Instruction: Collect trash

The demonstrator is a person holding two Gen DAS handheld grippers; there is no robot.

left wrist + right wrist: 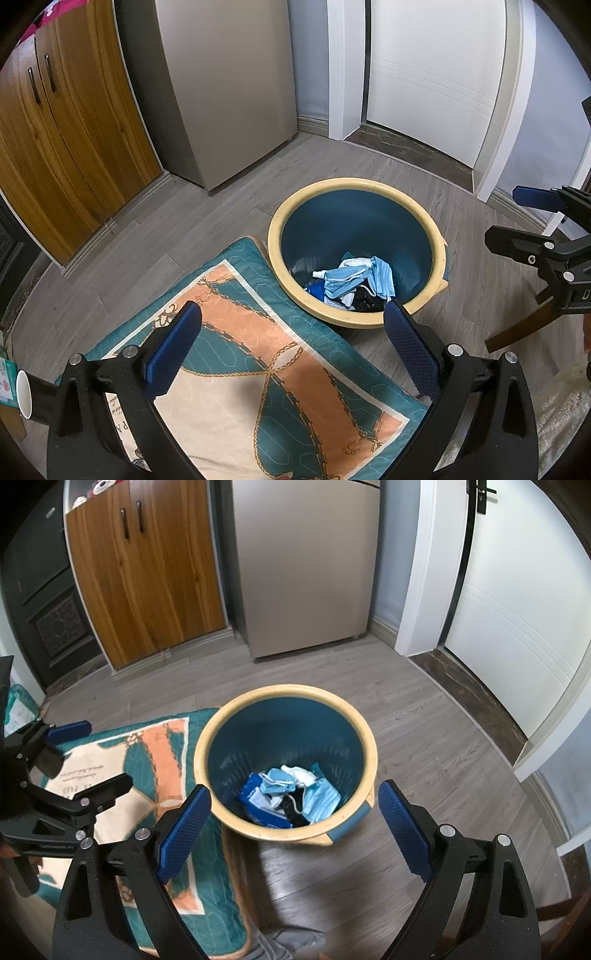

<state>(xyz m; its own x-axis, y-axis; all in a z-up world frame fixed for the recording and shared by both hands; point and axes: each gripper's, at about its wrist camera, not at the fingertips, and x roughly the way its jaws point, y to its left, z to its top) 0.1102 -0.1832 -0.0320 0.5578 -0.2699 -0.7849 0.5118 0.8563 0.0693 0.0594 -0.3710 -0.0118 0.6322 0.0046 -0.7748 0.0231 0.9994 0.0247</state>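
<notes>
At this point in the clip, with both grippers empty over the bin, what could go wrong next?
1. The bin touches the cushion; a nudge from the open left gripper might shift or tip it.
2. The masks lie deep inside, so the open right gripper could strike the rim if it reaches in.
3. The two grippers hang close together and may collide.

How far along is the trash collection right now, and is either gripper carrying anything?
Done: a pile of trash, including blue face masks and white paper, lies at the bottom of the bin. In hand: nothing; the left gripper and right gripper are both open and empty above the bin. Left: no loose trash shows on the patterned mat or the wood floor in either view.
</notes>
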